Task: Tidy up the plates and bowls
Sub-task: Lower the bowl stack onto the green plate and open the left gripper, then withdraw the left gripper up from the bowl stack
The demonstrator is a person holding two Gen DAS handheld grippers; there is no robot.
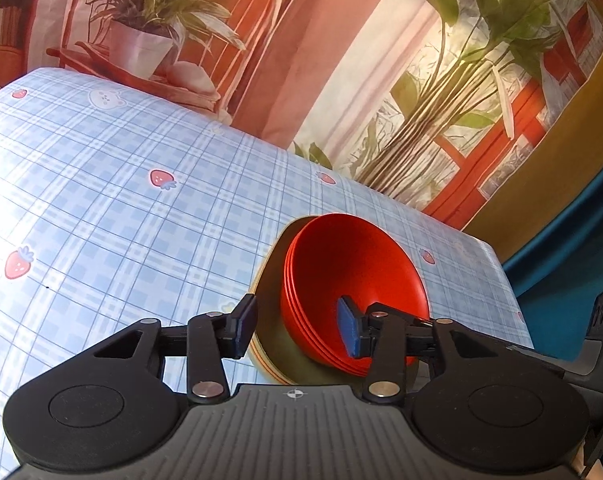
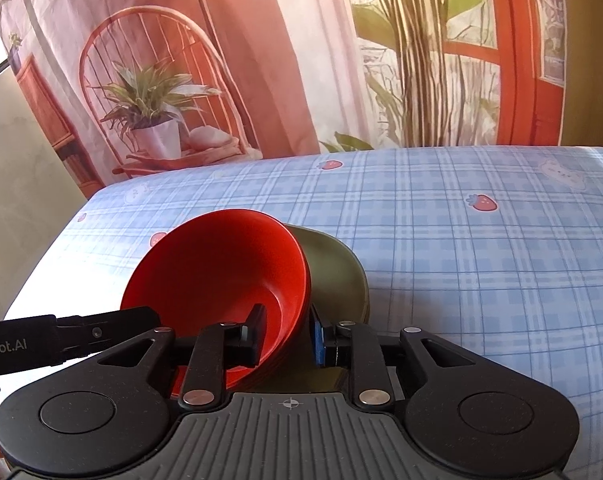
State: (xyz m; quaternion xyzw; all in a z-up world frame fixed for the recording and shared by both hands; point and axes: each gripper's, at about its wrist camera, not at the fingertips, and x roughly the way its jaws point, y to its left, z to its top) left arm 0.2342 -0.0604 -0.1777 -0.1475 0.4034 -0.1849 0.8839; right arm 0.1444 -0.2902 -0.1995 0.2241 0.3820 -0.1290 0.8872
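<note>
You are working over a counter (image 1: 121, 208) covered by a blue plaid cloth printed with strawberries, with a printed backdrop (image 1: 341, 60) of plants and a chair hanging behind it. Near the counter's edge closest to you, a stack of olive-green plates (image 1: 269, 300) is lying flat, and a nested stack of red bowls (image 1: 349, 272) is sitting on top of it, pushed toward one side so that a crescent of green plate is showing.

You are holding the left tool (image 1: 297, 326) with its jaws spread, one finger outside the bowls over the plate and the blue-padded finger inside the top bowl; neither pad appears to be pressing on the wall between them. You are holding the right tool (image 2: 287, 338) with narrower jaws straddling the opposite wall of the bowls, one finger inside and the blue pad outside; whether the pads are bearing on the wall cannot be told from this view.

The bowls are judged to be seated, and the step in hand is the release.

1. Keep both tools level while you are clearing the rims.
2. Lift straight away from the walls; dragging a pad sideways is likely to shift the smooth, light bowls off centre.
3. Confirm the nested rims are sitting parallel before you are moving on.
</note>
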